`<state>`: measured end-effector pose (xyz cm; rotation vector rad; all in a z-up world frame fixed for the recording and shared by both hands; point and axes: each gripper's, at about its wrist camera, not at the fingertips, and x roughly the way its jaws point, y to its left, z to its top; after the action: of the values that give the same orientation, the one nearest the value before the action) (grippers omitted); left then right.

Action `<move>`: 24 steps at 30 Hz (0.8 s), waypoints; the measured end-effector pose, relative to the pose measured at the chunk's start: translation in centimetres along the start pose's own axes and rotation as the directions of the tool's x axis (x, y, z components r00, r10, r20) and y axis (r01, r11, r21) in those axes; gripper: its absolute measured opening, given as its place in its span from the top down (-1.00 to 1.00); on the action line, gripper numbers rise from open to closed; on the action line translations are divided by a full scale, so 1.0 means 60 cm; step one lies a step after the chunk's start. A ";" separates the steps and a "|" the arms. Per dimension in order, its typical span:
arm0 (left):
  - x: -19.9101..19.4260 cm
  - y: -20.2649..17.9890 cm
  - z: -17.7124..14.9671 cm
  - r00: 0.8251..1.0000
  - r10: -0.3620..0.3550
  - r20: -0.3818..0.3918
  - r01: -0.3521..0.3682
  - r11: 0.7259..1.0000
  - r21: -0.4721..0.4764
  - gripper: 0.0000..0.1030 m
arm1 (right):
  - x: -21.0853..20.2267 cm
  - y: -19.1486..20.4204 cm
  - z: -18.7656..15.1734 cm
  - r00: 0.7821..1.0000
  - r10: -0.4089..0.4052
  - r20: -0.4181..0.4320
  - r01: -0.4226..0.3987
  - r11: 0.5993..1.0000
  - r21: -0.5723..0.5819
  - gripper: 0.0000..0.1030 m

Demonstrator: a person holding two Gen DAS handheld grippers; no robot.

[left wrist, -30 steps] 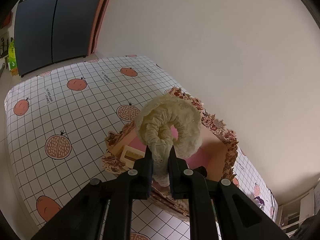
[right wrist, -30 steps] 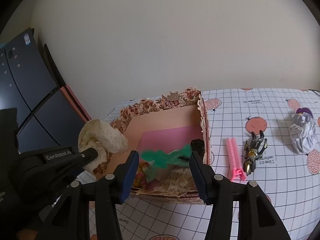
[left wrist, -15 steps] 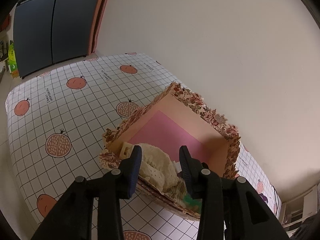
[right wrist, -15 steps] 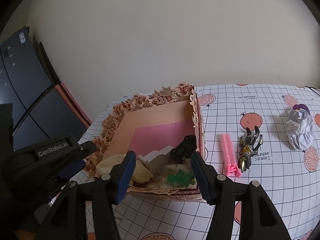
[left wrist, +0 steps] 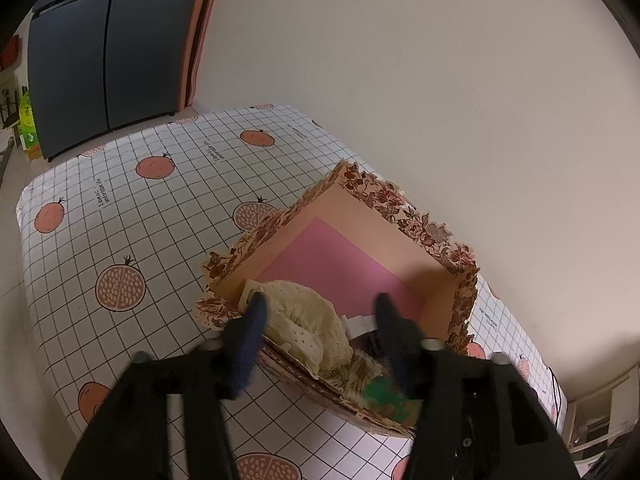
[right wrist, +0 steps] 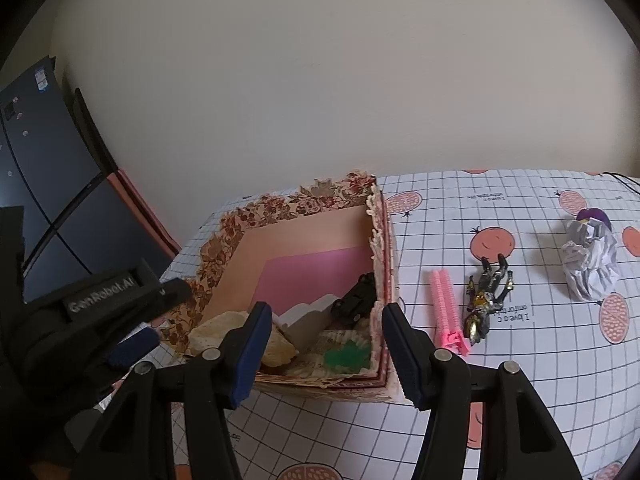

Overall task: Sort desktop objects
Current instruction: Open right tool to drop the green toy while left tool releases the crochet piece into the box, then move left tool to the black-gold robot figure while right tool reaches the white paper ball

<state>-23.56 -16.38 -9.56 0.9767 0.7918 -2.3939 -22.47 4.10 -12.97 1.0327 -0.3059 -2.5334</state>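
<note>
Both grippers' fingers are being opened, nothing held. The pink comb (right wrist: 445,308) is lying on the tabletop just right of the right gripper (right wrist: 326,350), long axis pointing away; the left gripper (left wrist: 320,330) is hovering over the box (left wrist: 460,256).

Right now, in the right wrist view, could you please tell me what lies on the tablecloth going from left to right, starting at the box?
Floral box → pink comb-like strip → dark gold-and-black toy figure → crumpled white paper ball with a purple bit on top.
</note>
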 end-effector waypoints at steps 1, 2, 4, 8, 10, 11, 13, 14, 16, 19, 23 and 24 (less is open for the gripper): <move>-0.002 -0.001 0.000 1.000 0.004 0.003 -0.004 1.000 -0.001 -0.35 | -0.002 -0.003 0.001 1.000 -0.003 0.000 0.003 1.000 0.003 -0.32; -0.005 -0.002 0.000 1.000 0.012 0.007 -0.011 1.000 -0.005 -0.41 | -0.003 -0.005 0.001 1.000 -0.005 0.001 0.005 1.000 0.007 -0.33; -0.008 -0.005 -0.002 1.000 0.020 0.007 -0.020 1.000 -0.011 -0.43 | -0.008 -0.014 0.003 1.000 -0.013 0.003 0.013 1.000 0.020 -0.34; -0.010 -0.014 -0.008 0.999 0.033 -0.003 -0.033 0.999 -0.013 -0.55 | -0.017 -0.033 0.007 1.000 -0.027 0.005 0.027 0.999 0.045 -0.44; -0.013 -0.022 -0.012 0.999 0.042 -0.002 -0.042 0.999 -0.004 -0.55 | -0.022 -0.044 0.008 0.999 -0.035 0.006 0.034 0.998 0.061 -0.47; -0.014 -0.026 -0.014 0.999 0.043 -0.001 -0.043 0.999 0.001 -0.55 | -0.024 -0.050 0.009 0.999 -0.038 0.008 0.037 0.997 0.071 -0.50; -0.017 -0.034 -0.018 0.999 0.050 0.000 -0.050 0.999 0.012 -0.56 | -0.031 -0.062 0.010 0.999 -0.045 0.018 0.043 0.995 0.094 -0.55; -0.018 -0.038 -0.020 0.999 0.053 -0.001 -0.053 0.998 0.016 -0.56 | -0.034 -0.068 0.009 0.999 -0.049 0.021 0.046 0.993 0.104 -0.56; -0.020 -0.045 -0.023 0.998 0.055 -0.007 -0.055 0.998 0.022 -0.56 | -0.039 -0.081 0.009 0.999 -0.050 0.020 0.047 0.991 0.128 -0.59; -0.025 -0.059 -0.028 0.999 0.049 -0.013 -0.048 0.998 0.027 -0.56 | -0.047 -0.098 0.010 0.998 -0.053 0.025 0.049 0.987 0.150 -0.73; -0.037 -0.082 -0.036 0.999 0.045 -0.002 -0.045 0.998 0.048 -0.59 | -0.067 -0.119 0.011 0.997 -0.056 0.046 0.048 0.984 0.171 -0.75; -0.040 -0.088 -0.039 0.999 0.045 0.000 -0.045 0.998 0.053 -0.59 | -0.071 -0.126 0.011 0.997 -0.058 0.049 0.048 0.983 0.178 -0.75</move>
<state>-23.87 -10.54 -7.39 1.0060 0.7022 -2.3873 -22.18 12.77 -12.40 1.0506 -0.5334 -2.6232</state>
